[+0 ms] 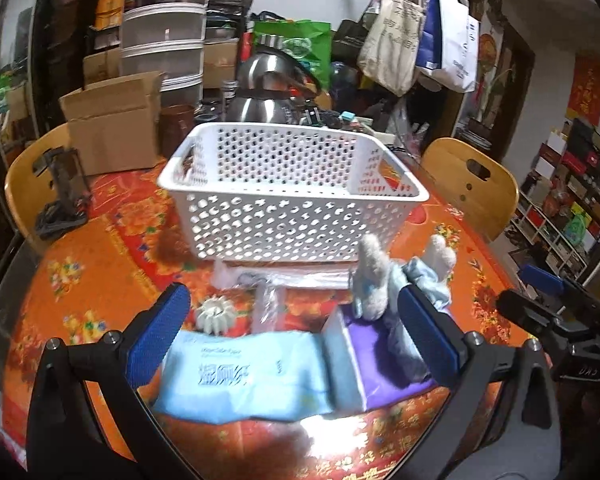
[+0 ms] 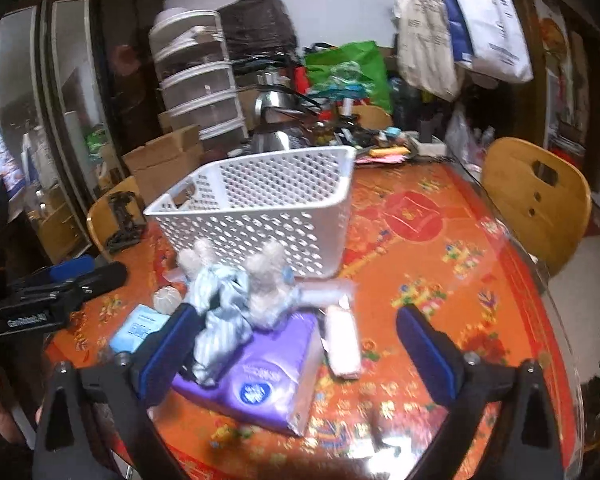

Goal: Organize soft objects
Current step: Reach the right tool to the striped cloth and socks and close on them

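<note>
- Cluttered room behind: drawers (image 1: 162,28), hanging bags (image 1: 420,28), a kettle (image 1: 262,92), two wooden chairs (image 1: 472,184)
- Orange flowered table (image 2: 440,280) bears a white basket (image 1: 288,192), standing empty
- Plush toy (image 2: 236,296) in blue cloth lies just before the basket, resting on a purple tissue pack (image 2: 260,376)
- Blue wipes pack (image 1: 244,376) lies beside the purple one; a pink pack (image 2: 344,340) lies on its other side
- Left gripper (image 1: 292,336) has jaws wide apart over the wipes, gripping nothing
- Right gripper (image 2: 296,344) is likewise spread wide, nothing pressed between its pads; the toy lies by its left pad
</note>
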